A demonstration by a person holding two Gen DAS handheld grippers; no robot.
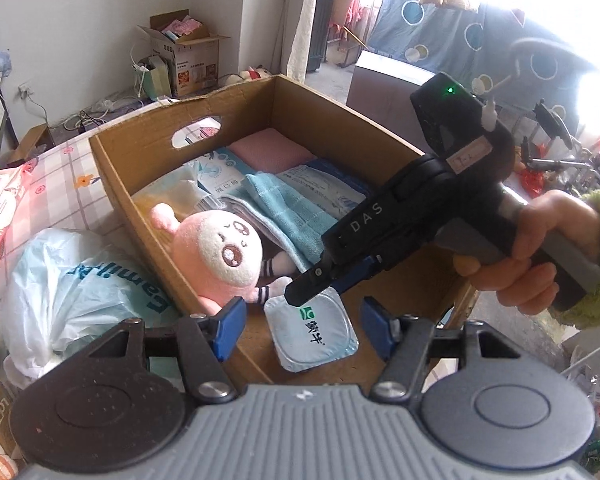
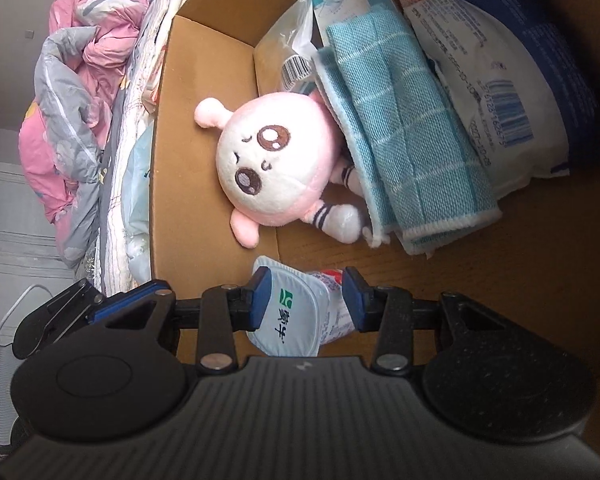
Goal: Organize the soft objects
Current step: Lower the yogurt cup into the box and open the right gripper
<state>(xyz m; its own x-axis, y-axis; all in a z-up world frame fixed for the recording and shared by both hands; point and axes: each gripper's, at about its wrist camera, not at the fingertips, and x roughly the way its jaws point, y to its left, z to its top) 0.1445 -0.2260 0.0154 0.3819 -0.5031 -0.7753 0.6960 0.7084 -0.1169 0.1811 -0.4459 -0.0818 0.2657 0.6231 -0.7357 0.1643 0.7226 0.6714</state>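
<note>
Cluttered bedroom: a cardboard box [image 1: 148, 168] sits on a bed with a checked sheet [image 1: 60, 184], a plastic bag [image 1: 80, 292] beside it. Inside the box lie a pink plush [image 2: 272, 164], a folded blue towel [image 2: 404, 140], a wipes pack [image 2: 500, 92] and a pink cloth [image 1: 272, 152].

Right tool [image 2: 306, 296] pinches a yogurt cup [image 2: 296, 312] by its sides, low over the bare box floor near the plush's feet; the cup's foil lid faces the camera, so it is tilted on its side. Left tool [image 1: 302, 328] hangs spread and empty just above that same corner, its pads either side of the cup in its own view but not touching it.

Risks, as I judge them: the cup's thin wall may buckle under the pinch and split the foil, spilling onto the plush and towel. Released while tilted, it may roll against the plush instead of standing. Both tools crowd one corner and could knock together.
</note>
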